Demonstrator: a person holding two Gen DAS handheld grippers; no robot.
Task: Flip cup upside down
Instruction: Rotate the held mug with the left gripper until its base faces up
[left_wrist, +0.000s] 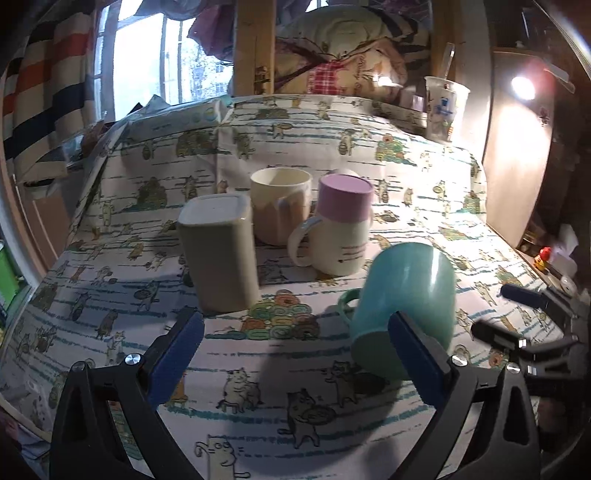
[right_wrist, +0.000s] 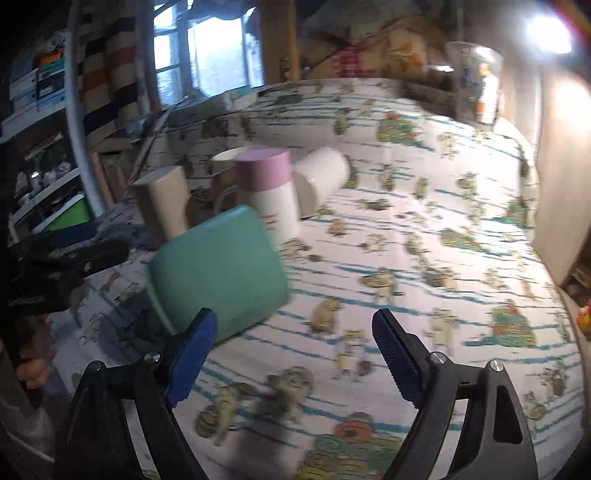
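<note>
At two o'clock from my left tongs (left_wrist: 295, 349) (both pairs apart, empty) the green cup (left_wrist: 406, 295) tilts; right tongs (right_wrist: 293, 350) sit nearer.

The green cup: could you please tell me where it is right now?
The green cup is tilted over the patterned tablecloth, right of centre in the left wrist view, in front of the pink-topped mug and by the open left gripper's right finger.

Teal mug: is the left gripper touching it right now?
Cannot tell. In the left wrist view, the left gripper is open; one finger overlaps the tilted teal mug, but no contact or gap shows plainly.
</note>
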